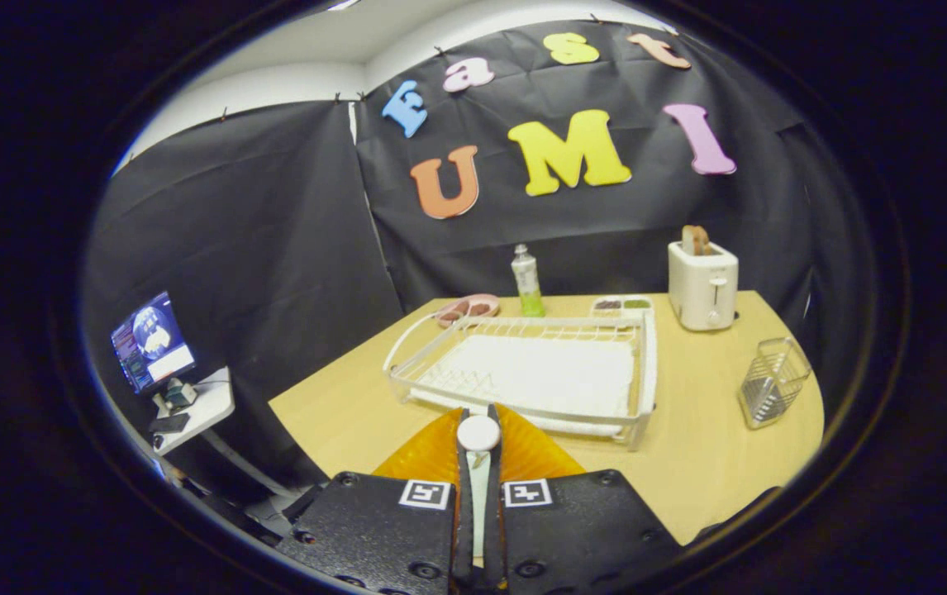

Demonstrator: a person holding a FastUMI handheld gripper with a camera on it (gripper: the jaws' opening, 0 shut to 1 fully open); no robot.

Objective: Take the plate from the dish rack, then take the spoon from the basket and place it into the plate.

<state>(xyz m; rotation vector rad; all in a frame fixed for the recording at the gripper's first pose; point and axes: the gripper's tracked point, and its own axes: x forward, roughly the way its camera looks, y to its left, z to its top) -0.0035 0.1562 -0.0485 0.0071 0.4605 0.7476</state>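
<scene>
My gripper is shut on a white spoon, whose handle runs back between the two fingers and whose round end sticks out at their tips. Right under the fingers and the spoon lies an amber, ribbed plate on the wooden table, just in front of the dish rack. The rack is white and clear, with a white mat inside and no dishes in it. Whether the spoon touches the plate I cannot tell. A small wire basket stands to the right of the rack, and I see nothing in it.
Behind the rack stand a green-and-clear bottle, a pink dish, a small compartment tray and a white toaster with toast in it. Left of the table, a screen sits on a low side shelf.
</scene>
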